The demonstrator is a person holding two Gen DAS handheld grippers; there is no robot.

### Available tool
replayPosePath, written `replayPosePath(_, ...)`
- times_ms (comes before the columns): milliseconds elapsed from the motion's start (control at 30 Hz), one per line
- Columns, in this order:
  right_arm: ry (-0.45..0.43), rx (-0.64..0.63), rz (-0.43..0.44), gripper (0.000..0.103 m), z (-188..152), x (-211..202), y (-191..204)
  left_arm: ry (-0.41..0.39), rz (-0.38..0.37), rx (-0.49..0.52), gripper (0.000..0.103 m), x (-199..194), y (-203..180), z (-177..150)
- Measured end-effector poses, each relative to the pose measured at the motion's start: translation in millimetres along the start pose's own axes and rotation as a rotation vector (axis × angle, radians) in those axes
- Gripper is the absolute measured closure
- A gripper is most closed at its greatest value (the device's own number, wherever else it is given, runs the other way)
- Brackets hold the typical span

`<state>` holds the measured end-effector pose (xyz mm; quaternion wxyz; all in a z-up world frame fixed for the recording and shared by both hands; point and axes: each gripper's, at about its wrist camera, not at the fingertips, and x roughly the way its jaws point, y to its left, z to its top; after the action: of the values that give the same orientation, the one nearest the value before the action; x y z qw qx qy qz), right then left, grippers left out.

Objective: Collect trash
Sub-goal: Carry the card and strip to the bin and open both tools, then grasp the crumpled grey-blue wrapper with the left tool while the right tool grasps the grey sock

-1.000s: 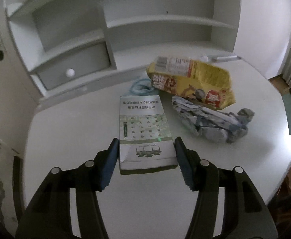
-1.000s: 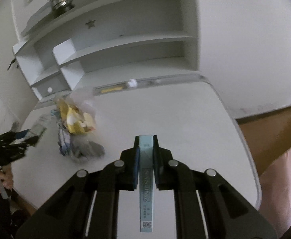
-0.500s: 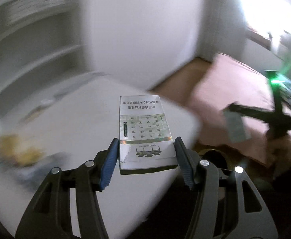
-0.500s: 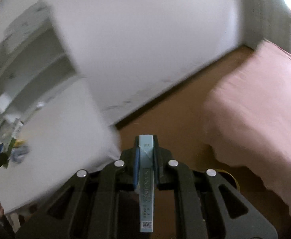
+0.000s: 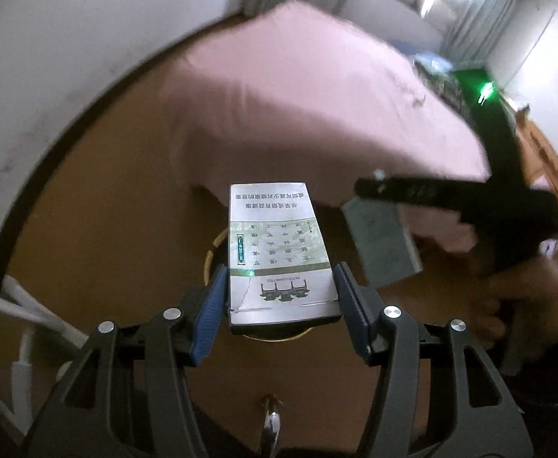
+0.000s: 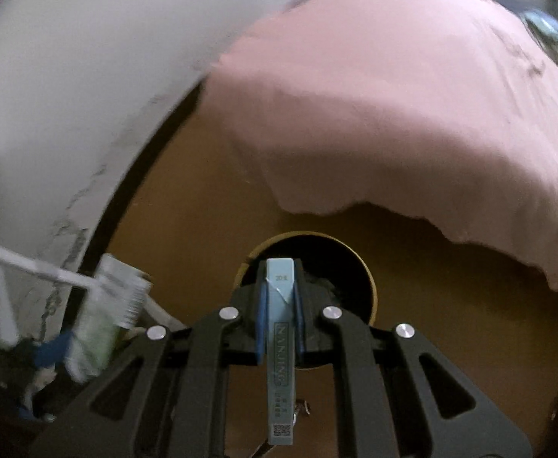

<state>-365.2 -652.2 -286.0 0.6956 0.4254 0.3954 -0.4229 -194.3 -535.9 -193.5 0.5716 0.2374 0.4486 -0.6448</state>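
Both jaws of the left gripper (image 5: 279, 301) press on the long edges of a white cigarette pack (image 5: 277, 255), its printed face up and its far end pointing to 12 o'clock. Under the pack, the yellow rim of a round bin (image 5: 212, 252) shows at 9 o'clock of it and again just below its near end; the pack hangs over the bin's opening. At 3 o'clock of the pack, blurred, the right gripper (image 5: 383, 242) holds a pale blue-grey pack (image 5: 383, 242) flat side on, with a hand (image 5: 523, 297) behind it.

In the right wrist view, the right gripper (image 6: 279, 301) has its jaws pressed close on the thin sides of that light blue pack (image 6: 279, 343), which stands on edge and runs from 12 to 6 o'clock. Its far end lies over the dark mouth of the bin (image 6: 370, 286). At 9 o'clock, blurred, the white pack (image 6: 107, 313) sits in the left gripper's blue pads.

Brown floor (image 6: 202, 206) surrounds the bin. A pink bed cover (image 6: 393, 95) hangs at 1 o'clock, near the bin but not touching it. A white wall (image 6: 69, 76) runs at 10 o'clock.
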Motion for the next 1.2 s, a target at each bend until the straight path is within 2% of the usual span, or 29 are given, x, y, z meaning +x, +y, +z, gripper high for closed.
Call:
replayPosePath(133,0.074,0.061,-0.012,0.091,-4,33,-19,0.084,-0.005,-0.015,0.047,63,0,-1)
replayPosePath(233,0.117,0.092,-0.001,0.091,-9,47,-24,0.108,-0.01,-0.019,0.047,81,2,2)
replayPosePath(333,0.123,0.095,-0.004,0.091,-11,51,-26,0.095,0.018,-0.006,0.047,88,4,5)
replayPosePath(400,0.123,0.096,-0.005,0.091,-9,49,-27,0.123,0.01,-0.015,0.044,96,6,5)
replayPosePath(500,0.128,0.088,-0.003,0.091,-8,48,-26,0.126,0.001,-0.028,0.033,95,8,5)
replayPosePath(867,0.131,0.087,-0.004,0.089,-10,49,-23,0.119,-0.016,-0.049,0.028,79,11,-6)
replayPosePath(900,0.129,0.088,-0.002,0.081,-11,50,-22,0.117,-0.017,-0.051,0.026,79,11,-6)
replayPosePath(933,0.124,0.086,-0.001,0.057,-10,50,-22,0.113,-0.016,-0.052,0.024,77,12,-7)
replayPosePath(1000,0.087,0.082,-0.009,0.029,-9,43,-21,0.105,-0.013,-0.054,0.023,74,12,-8)
replayPosePath(1200,0.003,0.063,-0.015,0.029,-4,12,-13,0.04,0.018,-0.002,0.018,37,-2,-5)
